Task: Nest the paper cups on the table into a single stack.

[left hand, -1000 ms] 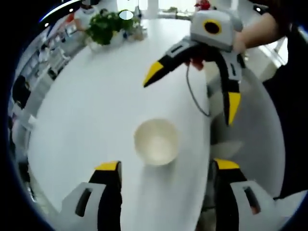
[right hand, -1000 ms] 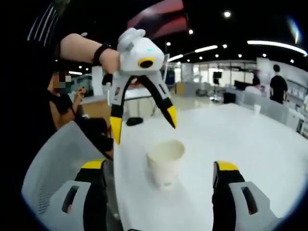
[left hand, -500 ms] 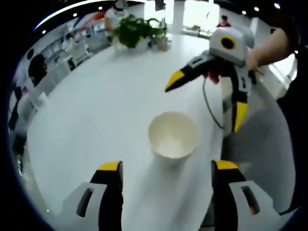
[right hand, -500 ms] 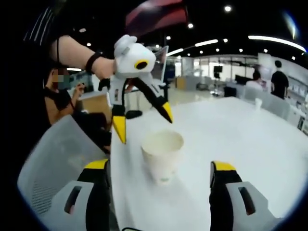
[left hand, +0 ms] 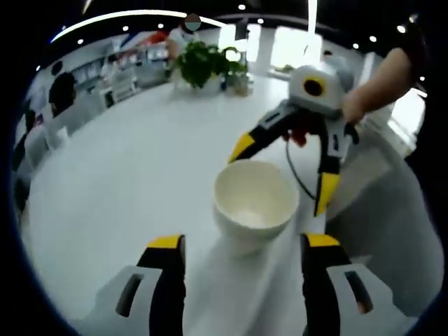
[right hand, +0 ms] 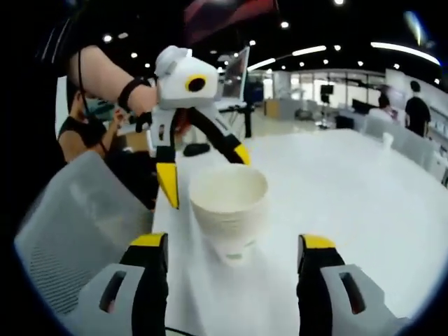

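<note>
In the left gripper view the left gripper (left hand: pixel 243 255) gapes wide just short of the upright paper cup (left hand: pixel 255 203) at 12 o'clock on the white table (left hand: pixel 133 175), with the right gripper (left hand: pixel 283 171), equally wide, straddling the cup's far rim, and a potted plant (left hand: pixel 203 63) beyond at 11 o'clock.

Paper cup (left hand: pixel 255 205) upright on white table (left hand: pixel 133 168) between spread tongs (left hand: pixel 241 245).
</note>
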The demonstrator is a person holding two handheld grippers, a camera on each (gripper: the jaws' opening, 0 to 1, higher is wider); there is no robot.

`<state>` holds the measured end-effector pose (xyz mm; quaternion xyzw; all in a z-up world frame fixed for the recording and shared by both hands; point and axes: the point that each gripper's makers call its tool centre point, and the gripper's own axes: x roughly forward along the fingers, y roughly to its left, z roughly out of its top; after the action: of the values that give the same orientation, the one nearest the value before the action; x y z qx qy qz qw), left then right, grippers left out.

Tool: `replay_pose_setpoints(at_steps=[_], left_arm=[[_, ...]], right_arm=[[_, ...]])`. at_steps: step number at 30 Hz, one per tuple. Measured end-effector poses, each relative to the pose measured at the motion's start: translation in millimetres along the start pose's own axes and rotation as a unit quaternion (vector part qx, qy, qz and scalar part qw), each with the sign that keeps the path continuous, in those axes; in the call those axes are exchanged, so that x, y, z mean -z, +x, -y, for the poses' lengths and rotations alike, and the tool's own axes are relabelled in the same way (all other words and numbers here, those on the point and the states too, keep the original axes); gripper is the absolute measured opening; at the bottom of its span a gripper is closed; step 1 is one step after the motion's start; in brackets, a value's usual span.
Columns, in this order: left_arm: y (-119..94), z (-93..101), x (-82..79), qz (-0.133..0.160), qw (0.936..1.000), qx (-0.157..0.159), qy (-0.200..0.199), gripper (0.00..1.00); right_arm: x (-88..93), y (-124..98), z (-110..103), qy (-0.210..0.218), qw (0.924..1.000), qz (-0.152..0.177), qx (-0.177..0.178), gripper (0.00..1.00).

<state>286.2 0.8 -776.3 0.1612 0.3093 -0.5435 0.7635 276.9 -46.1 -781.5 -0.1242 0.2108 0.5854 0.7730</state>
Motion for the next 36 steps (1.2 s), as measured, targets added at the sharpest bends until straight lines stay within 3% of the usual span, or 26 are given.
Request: replay_pose_setpoints(at_steps=[4, 9, 12, 16, 24, 29, 36], left_arm=[[3, 0.5, -2.4, 0.03, 0.9994, 0.013, 0.015, 0.59], [4, -6.5, -2.4, 0.039, 0.9987, 0.007, 0.033, 0.55], [5, -1.7, -5.2, 0.048, 0.9964, 0.026, 0.065, 0.51], [8, -3.5, -6.1, 0.051, 0.9956, 0.028, 0.074, 0.49], [12, -3.0, -6.5, 0.05, 0.9957, 0.043, 0.064, 0.48], [14, 2.2, -8.1, 0.056, 0.9945, 0.058, 0.067, 0.41], [17, 1.7, -10.8, 0.065, 0.9948, 0.06, 0.05, 0.41]], right_arm=[[-2.0, 8, 2, -0.009, 0.9999, -0.001, -0.005, 0.68], [-2.4, 14, 5, -0.026, 0.9995, -0.005, -0.014, 0.6], [-3.4, 16, 7, -0.027, 0.9995, -0.003, -0.019, 0.57], [-4.0, 20, 7, -0.029, 0.9991, -0.004, -0.031, 0.51], [-3.3, 22, 5, -0.028, 0.9985, -0.003, -0.046, 0.45], [-3.2, 23, 5, -0.026, 0.9984, 0.001, -0.05, 0.4], [-2.2, 22, 6, -0.025, 0.9984, 0.0, -0.05, 0.4]])
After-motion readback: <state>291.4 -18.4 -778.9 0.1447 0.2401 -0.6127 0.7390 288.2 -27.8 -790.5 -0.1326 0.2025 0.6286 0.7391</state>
